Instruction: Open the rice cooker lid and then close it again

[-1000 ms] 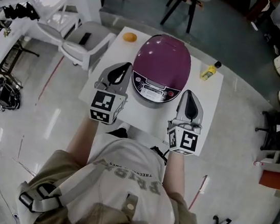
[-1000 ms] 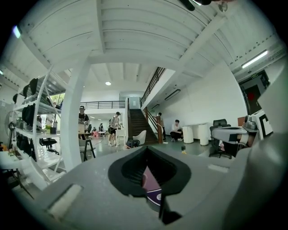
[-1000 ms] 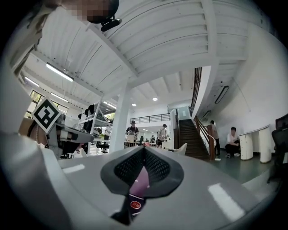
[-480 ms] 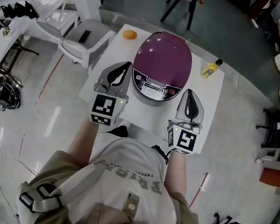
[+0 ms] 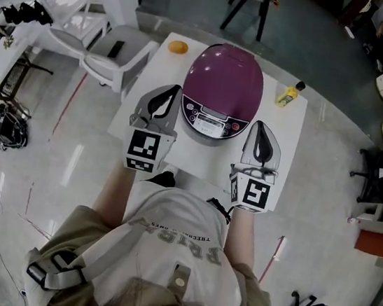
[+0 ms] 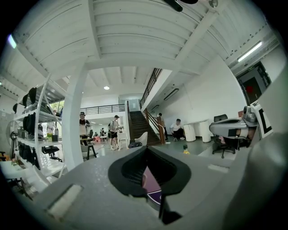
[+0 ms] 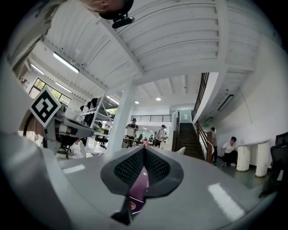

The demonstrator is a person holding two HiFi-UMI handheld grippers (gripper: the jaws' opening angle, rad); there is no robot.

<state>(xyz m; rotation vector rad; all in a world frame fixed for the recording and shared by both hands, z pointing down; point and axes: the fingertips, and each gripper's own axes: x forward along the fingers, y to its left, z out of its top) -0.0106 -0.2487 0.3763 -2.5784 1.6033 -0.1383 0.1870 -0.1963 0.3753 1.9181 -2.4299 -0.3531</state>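
Nearest the head camera is the person's white T-shirt (image 5: 179,242), with both forearms reaching out to a white table (image 5: 177,155). The left gripper (image 5: 167,93) hangs over the table's near left part, and the left gripper view shows its jaws pressed together with nothing between them. The right gripper (image 5: 260,127) hangs over the near right part, its jaws likewise closed and empty in the right gripper view. Both point level toward the rice cooker (image 5: 222,93), which stands between them in the middle of the table, just beyond their tips and untouched. Its purple lid (image 5: 225,76) is down, and its control panel (image 5: 212,122) faces the person. Behind it, an orange (image 5: 178,48) lies at the far left corner and a yellow bottle (image 5: 288,95) at the far right. A white chair (image 5: 113,53) stands beyond the table's left edge.
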